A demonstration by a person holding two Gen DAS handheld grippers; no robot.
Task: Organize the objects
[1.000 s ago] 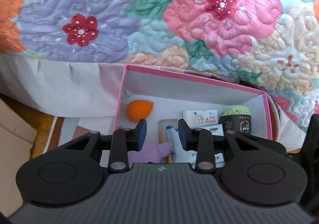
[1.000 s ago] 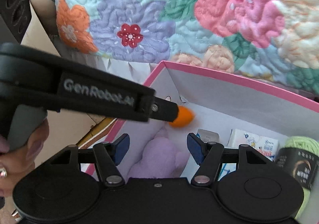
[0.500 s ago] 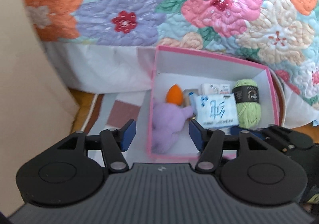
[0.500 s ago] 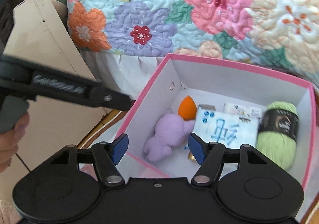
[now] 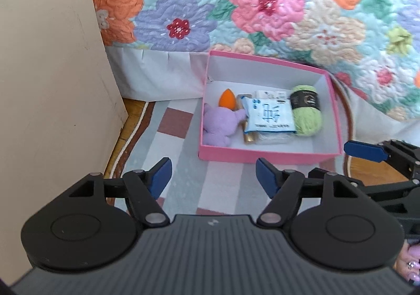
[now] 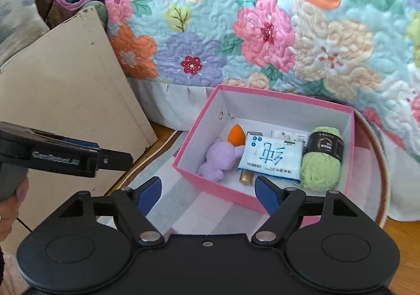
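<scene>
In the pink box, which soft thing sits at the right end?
The green yarn ball with its black band; the purple plush toy lies at the opposite end.

Open rug [image 5: 223, 176] fronts the box [image 5: 262, 155]; cardboard [image 5: 52, 84] blocks left.

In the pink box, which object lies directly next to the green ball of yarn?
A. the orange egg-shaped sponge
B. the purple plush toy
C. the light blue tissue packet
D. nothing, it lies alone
C: the light blue tissue packet lies right beside the green ball of yarn in the pink cardboard box, while the orange egg-shaped sponge and the purple plush toy are on the packet's other side.
</scene>
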